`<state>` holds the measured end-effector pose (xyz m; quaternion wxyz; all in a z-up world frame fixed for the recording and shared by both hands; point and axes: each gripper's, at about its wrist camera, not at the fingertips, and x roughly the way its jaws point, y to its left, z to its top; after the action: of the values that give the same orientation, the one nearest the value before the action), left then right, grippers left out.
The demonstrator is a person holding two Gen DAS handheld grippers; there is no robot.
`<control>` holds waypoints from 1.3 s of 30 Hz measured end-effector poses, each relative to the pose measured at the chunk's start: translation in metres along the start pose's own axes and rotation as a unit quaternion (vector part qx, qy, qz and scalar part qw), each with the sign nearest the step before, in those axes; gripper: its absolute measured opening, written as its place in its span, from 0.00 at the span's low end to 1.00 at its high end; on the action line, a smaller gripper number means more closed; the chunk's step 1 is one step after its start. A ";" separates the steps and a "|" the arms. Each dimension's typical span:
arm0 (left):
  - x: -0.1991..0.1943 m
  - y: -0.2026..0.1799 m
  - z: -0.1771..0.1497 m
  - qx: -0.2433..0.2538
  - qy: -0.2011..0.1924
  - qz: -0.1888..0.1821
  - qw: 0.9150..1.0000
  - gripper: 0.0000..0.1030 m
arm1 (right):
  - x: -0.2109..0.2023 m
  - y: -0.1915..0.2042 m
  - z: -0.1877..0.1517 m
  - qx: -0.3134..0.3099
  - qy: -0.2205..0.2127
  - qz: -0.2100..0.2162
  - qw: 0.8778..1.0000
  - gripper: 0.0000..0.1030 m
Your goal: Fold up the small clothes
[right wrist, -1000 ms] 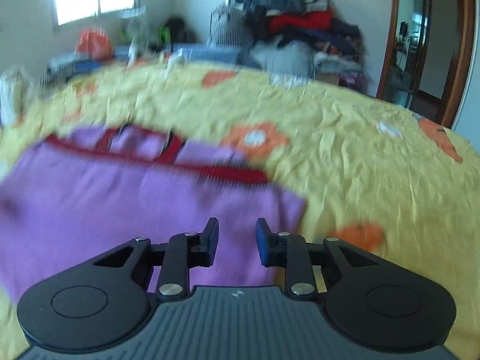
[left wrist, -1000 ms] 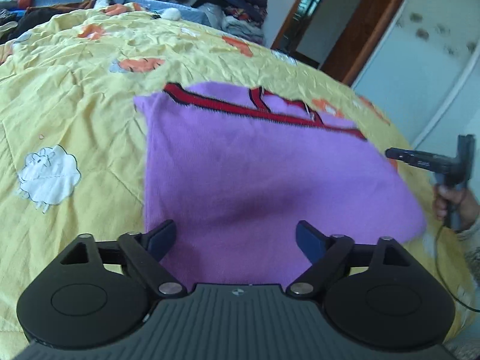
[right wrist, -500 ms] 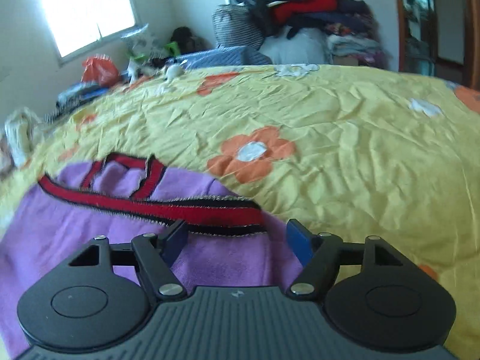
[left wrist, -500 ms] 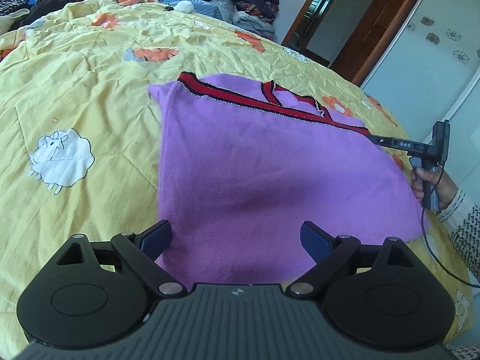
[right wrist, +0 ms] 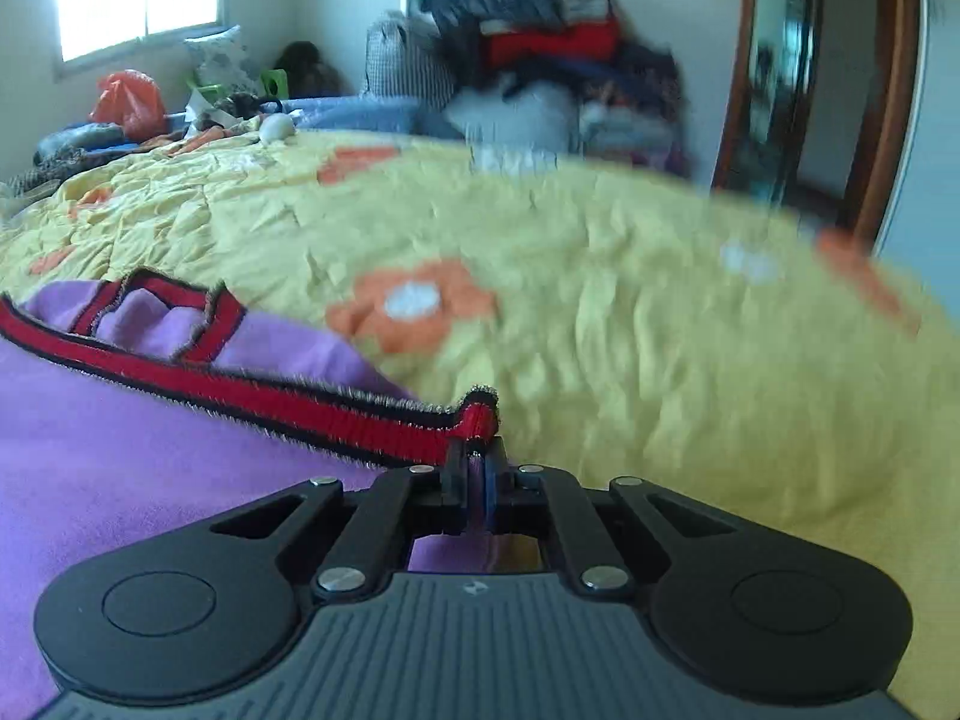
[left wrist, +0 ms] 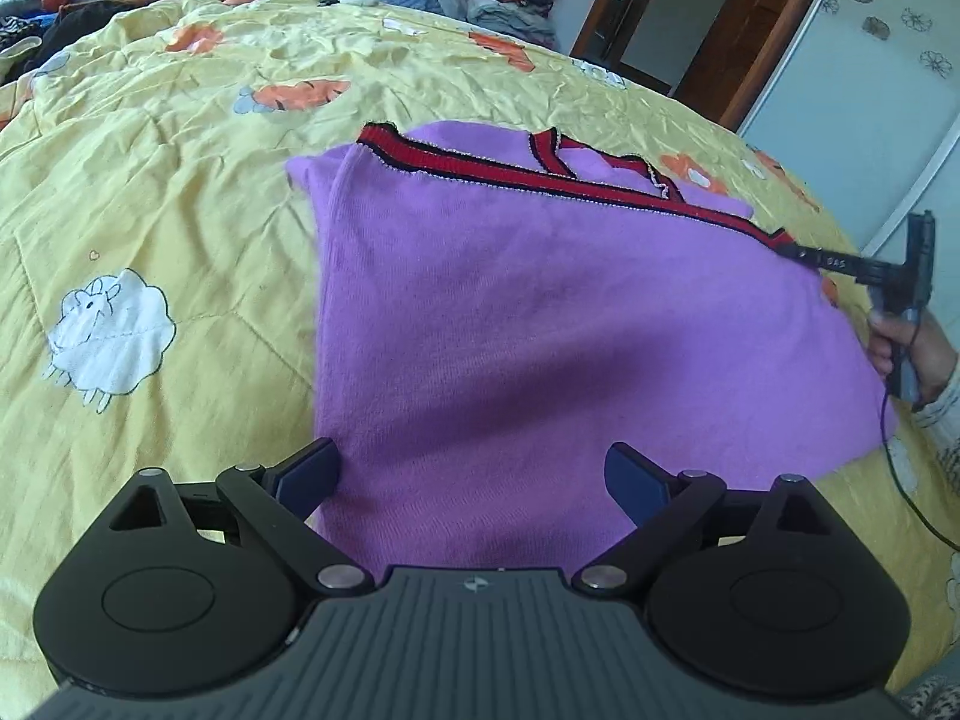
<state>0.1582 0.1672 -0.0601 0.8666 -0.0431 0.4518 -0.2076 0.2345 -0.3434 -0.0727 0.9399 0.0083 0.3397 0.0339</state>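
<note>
Across the yellow quilt (left wrist: 180, 192) on the bed lies the purple sweater (left wrist: 540, 324), spread flat with its red-and-black trim (left wrist: 540, 180) running along the far edge. A lower layer of purple peeks out beyond that trim, so the garment looks already folded once. The knit is soft and fuzzy, smooth over most of its face, with a dim shadow near the middle.

At the trim's right end, the right claw (right wrist: 474, 468) is pinched tight on the sweater's corner; a tuft of the red band stands up just past its fingers. That grip probably serves to lift or carry this corner over for the next fold. Seen from the left wrist, the same claw (left wrist: 792, 251) touches the trim's tip.

At the sweater's near edge, the left claw (left wrist: 474, 474) stands with fingers wide apart and nothing between them, one finger (left wrist: 312, 468) over the left border of the fabric. It seems poised to take the near hem.

Beyond the quilt's far side, a heap of clothes (right wrist: 540, 60) sits by the wall, beside a wooden door frame (right wrist: 888, 90).
</note>
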 end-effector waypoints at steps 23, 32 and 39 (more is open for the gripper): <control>-0.009 -0.045 -0.033 0.139 0.036 0.061 0.988 0.88 | -0.164 0.048 -0.101 -0.028 0.023 -0.063 0.997 0.28; 0.031 -0.092 0.014 0.043 -0.019 0.047 0.998 0.85 | -0.090 0.149 -0.063 -0.059 0.005 0.057 0.997 0.69; 0.022 -0.109 -0.052 0.112 -0.010 0.092 0.989 1.00 | -0.126 0.141 -0.119 -0.071 0.025 0.039 0.996 0.69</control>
<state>0.0928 0.0652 -0.0796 0.8857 0.0943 0.4194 -0.1757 0.0541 -0.2122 -0.0784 0.9271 -0.0464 0.3594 0.0951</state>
